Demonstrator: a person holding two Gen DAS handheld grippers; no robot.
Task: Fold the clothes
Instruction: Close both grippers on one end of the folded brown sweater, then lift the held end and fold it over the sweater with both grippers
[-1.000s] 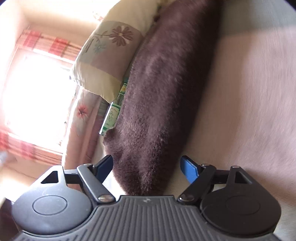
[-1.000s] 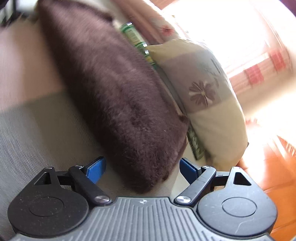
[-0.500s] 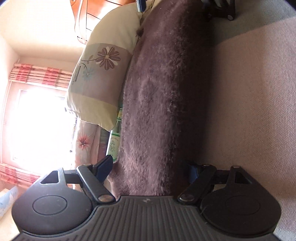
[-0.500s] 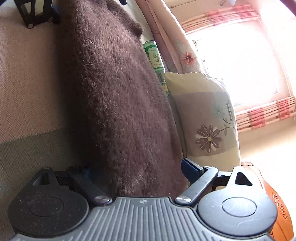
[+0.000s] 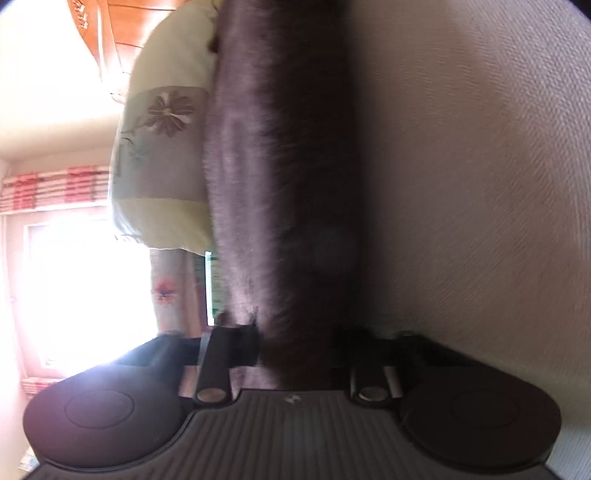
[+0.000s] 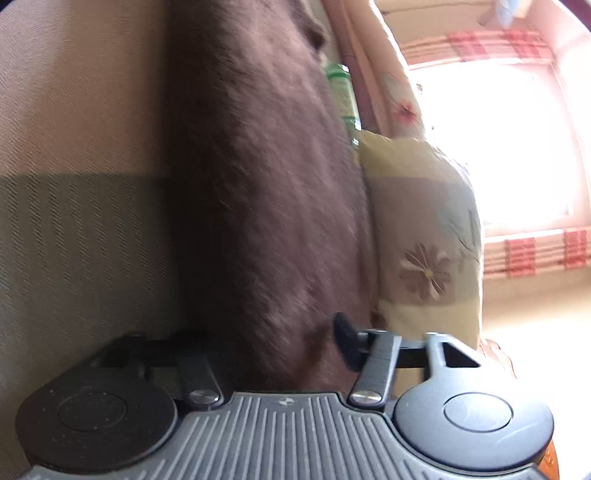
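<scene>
A long brown fuzzy garment [image 5: 280, 166] lies stretched out on a beige ribbed bedcover [image 5: 461, 184]. One end of it runs into my left gripper [image 5: 295, 343], whose jaws are closing with the fur squeezed narrow between the dark fingers. In the right wrist view the same garment [image 6: 266, 184] fills the gap of my right gripper [image 6: 284, 347]. Those jaws are closing too, and the right fingertip [image 6: 343, 339] touches the fur's edge. The other right finger is lost in shadow.
A pale green pillow with a flower print [image 5: 162, 147] [image 6: 424, 229] rests against the garment's far side. A green bottle [image 6: 343, 92] is wedged behind it. A bright window [image 6: 498, 147] with red-checked curtains glares beyond. Orange wooden furniture [image 5: 122, 29] stands past the pillow.
Both grippers rolled, dropped lower and moved in around the garment's ends. Their wide-open jaws have drawn together onto the fur.
</scene>
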